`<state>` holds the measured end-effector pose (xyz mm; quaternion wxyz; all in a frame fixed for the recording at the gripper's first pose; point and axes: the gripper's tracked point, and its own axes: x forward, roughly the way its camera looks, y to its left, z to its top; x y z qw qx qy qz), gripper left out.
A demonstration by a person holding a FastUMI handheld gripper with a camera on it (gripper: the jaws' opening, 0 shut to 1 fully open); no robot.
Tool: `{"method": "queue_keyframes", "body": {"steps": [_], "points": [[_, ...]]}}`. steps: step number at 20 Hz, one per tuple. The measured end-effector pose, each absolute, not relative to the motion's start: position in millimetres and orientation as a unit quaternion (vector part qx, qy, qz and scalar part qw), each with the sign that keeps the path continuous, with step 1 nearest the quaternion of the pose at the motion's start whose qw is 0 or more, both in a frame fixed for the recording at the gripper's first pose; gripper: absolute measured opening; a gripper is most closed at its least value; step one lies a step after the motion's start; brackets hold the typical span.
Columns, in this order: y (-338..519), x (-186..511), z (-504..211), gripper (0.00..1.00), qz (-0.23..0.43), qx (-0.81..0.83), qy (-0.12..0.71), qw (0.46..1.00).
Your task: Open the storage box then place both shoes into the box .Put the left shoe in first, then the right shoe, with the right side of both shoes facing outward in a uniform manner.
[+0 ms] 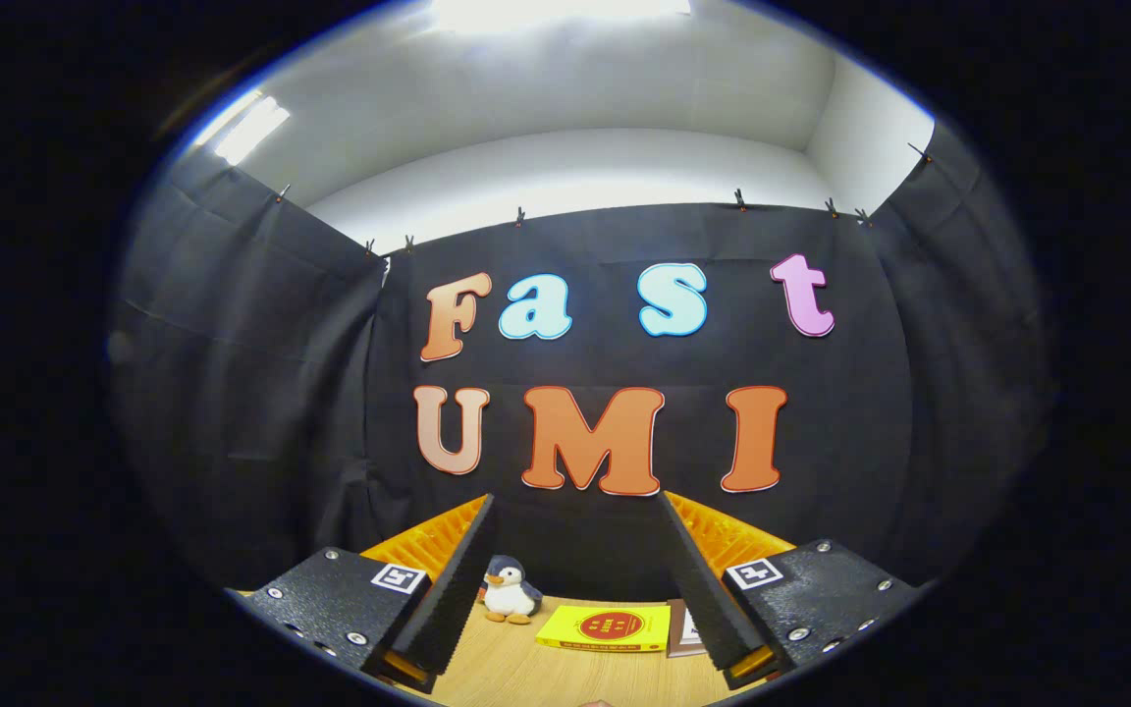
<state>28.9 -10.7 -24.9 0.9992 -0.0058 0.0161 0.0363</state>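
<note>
The gripper stands wide open, holding nothing — box and shoes unseen, so tilt down to find them.

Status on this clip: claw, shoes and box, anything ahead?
Claw open, holding nothing. Small plush penguin and flat yellow book on the light wooden table, beyond the fingers. Storage box and shoes not sighted.

Your gripper has its fingers spread wide, nothing between them. At 12 o'clock, bare wooden table runs to a yellow book. A toy penguin blocks 11 o'clock; the black cloth wall closes everything beyond.
</note>
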Motion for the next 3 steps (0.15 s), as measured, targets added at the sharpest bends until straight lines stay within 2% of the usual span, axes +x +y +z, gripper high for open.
{"method": "queue_keyframes", "body": {"steps": [3], "points": [[-5.3, 23.3, -26.1, 0.96, 0.038, -0.004, 0.02, 0.999]]}}
